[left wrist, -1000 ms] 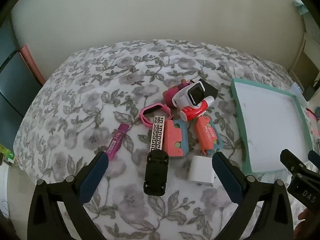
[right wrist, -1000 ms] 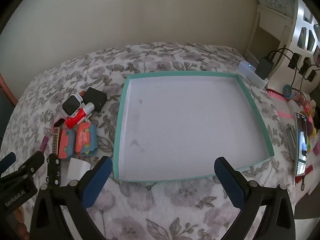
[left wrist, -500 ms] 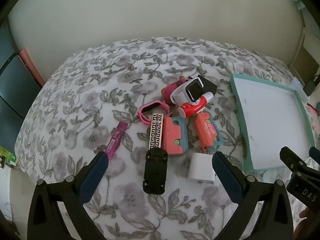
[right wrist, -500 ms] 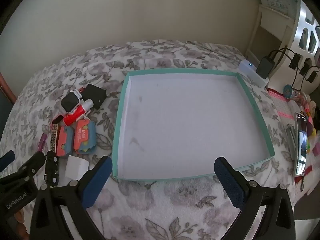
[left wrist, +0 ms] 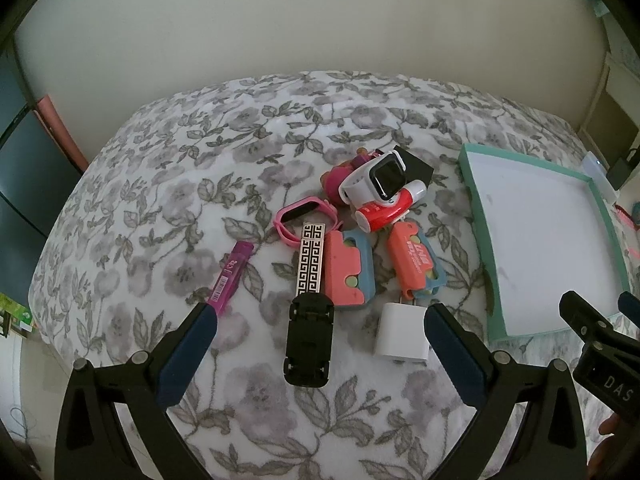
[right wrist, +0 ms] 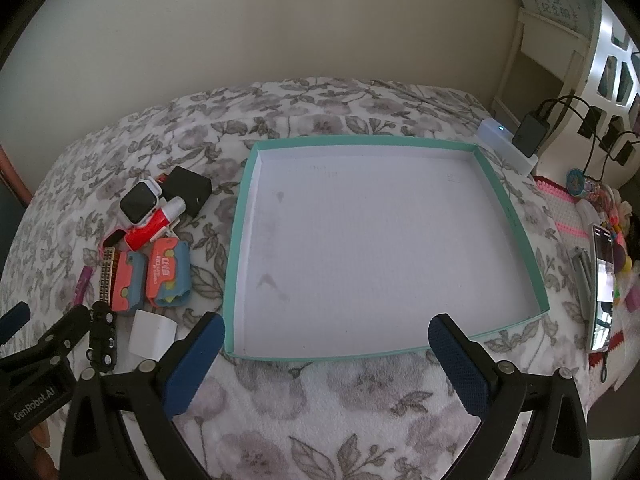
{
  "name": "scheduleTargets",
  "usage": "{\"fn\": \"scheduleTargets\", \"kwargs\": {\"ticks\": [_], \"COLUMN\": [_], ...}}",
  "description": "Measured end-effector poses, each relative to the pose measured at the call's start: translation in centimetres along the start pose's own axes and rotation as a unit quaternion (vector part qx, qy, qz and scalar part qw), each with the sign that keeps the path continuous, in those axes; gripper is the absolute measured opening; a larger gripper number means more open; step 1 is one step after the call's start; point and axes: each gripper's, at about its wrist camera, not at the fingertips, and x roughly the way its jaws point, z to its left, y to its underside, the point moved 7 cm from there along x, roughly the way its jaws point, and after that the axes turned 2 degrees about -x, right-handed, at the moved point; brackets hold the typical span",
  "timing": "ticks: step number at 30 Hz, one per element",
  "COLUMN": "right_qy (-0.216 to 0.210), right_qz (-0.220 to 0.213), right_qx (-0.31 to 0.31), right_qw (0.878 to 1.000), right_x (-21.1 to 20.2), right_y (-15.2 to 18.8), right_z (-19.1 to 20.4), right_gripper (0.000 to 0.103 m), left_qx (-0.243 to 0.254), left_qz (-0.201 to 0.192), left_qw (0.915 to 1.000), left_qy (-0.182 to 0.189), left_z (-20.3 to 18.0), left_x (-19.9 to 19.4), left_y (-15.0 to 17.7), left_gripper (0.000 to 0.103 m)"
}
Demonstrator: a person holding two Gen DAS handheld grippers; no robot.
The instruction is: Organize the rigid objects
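Note:
A cluster of small objects lies on the floral bedspread: a black phone stand (left wrist: 309,340), a white charger cube (left wrist: 401,336), two coral-and-blue holders (left wrist: 347,268) (left wrist: 416,261), a patterned strip (left wrist: 310,265), a purple tube (left wrist: 231,273), a pink band (left wrist: 304,216), a white smartwatch (left wrist: 376,178) and a red tube (left wrist: 384,210). My left gripper (left wrist: 318,342) hovers open just above the stand and charger. To the right sits an empty teal-rimmed tray (right wrist: 256,152). My right gripper (right wrist: 324,346) hangs open over the tray's near edge, holding nothing.
A black box (right wrist: 187,188) lies behind the watch. A white power strip (right wrist: 506,142) with plugged cables sits past the tray's far right corner. A phone (right wrist: 602,288) and colourful trinkets lie at the right bed edge. A plain wall runs behind the bed.
The left gripper has eased slightly back and up, so the objects sit a little lower in its view. The right gripper has barely shifted. Both stay open.

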Motion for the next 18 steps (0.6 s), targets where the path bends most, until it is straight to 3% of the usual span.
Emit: {"fn": "scheduleTargets", "kwargs": {"ticks": [18], "right_qy": [0.003], "right_qz": [0.004], "right_qx": [-0.003], "right_qw": [1.0], "right_x": [0.24], "right_y": [0.22], "right_z": [0.18], "right_gripper": [0.103], "left_qx": [-0.002], "left_qz": [0.011], "left_qw": [0.9999], "left_qy": [-0.006], "left_z": [0.13], "left_x": [0.39], "left_y": [0.01], "left_gripper": [0.103]}}
